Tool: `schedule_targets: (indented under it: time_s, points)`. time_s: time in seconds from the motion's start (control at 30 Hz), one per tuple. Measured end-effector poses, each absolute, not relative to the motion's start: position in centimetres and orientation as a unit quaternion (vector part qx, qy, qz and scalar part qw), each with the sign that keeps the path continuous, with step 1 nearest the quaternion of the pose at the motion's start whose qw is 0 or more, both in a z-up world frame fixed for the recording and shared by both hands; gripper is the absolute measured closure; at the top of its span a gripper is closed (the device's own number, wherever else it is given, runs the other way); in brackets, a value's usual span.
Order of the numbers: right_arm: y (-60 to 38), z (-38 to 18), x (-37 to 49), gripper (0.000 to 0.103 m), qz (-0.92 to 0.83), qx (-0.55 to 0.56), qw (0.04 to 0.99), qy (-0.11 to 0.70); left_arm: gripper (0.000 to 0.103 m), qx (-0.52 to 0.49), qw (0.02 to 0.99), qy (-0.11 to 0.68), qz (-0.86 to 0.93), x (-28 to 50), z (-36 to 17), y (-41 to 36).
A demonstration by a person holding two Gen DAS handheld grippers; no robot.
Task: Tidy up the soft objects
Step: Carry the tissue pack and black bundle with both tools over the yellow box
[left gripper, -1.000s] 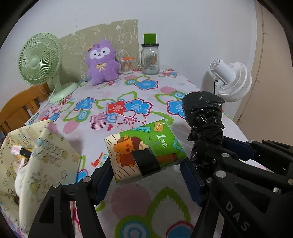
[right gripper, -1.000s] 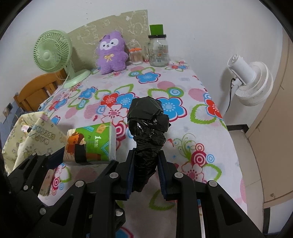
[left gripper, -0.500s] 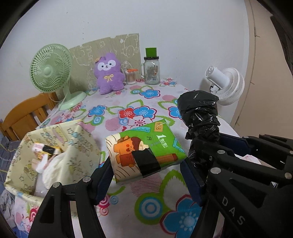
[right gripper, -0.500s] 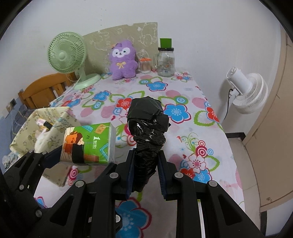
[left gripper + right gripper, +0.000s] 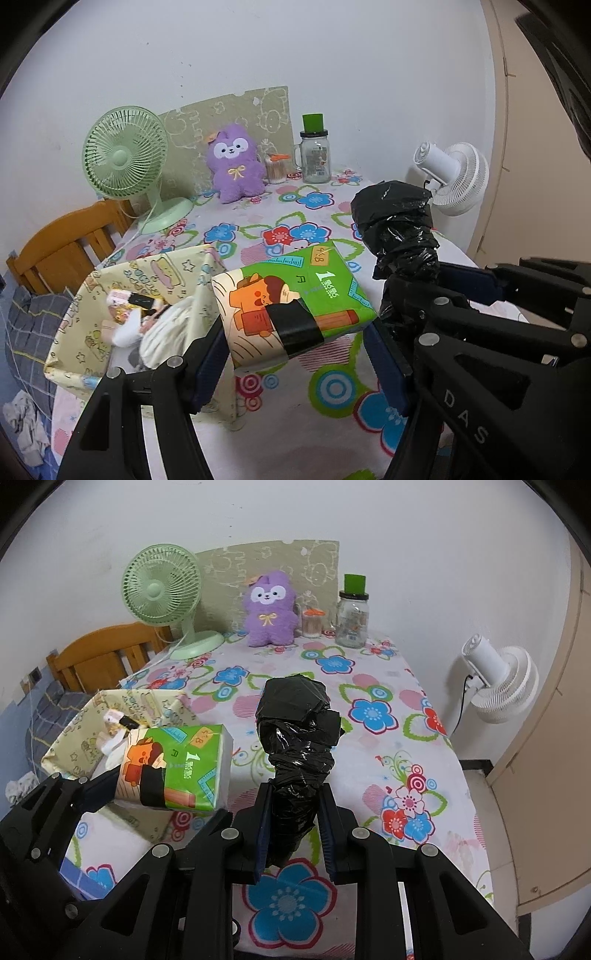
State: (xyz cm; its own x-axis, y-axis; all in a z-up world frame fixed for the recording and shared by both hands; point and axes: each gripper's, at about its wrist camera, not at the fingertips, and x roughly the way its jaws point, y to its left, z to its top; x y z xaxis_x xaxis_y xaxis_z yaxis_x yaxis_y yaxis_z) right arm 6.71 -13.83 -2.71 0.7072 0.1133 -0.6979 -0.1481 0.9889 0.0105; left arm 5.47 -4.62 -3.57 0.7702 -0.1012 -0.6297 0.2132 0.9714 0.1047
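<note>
My left gripper (image 5: pixel 295 347) is shut on a green tissue pack (image 5: pixel 291 301) with a cartoon print and black tape, held above the table's front edge. The pack also shows in the right wrist view (image 5: pixel 175 766). My right gripper (image 5: pixel 293 830) is shut on a bundle wrapped in black plastic (image 5: pixel 297 738), upright above the floral tablecloth (image 5: pixel 369 686); it shows in the left wrist view (image 5: pixel 397 229) too. A yellow fabric basket (image 5: pixel 70 332) with soft items inside stands just left of the tissue pack. A purple plush (image 5: pixel 236 166) sits at the back.
A green desk fan (image 5: pixel 125 162), a glass jar with a green lid (image 5: pixel 314 155) and a small toothpick holder (image 5: pixel 276 168) stand along the back wall. A white fan (image 5: pixel 454 177) is off the table's right side. A wooden chair (image 5: pixel 62 251) is at the left.
Both grippers have pulled back and risen with their objects still held. The table looks farther away, and the yellow basket's inside has come into view.
</note>
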Motion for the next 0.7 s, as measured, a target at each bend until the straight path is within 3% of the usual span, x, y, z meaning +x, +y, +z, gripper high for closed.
schedule_targets:
  time_s: [0.7]
  points:
    - [-7.7, 0.0, 6.7, 0.077, 0.106, -0.04, 0.932, 0.343, 0.03, 0.088, 0.947, 0.303, -0.064, 5.7, -1.1, 1.2]
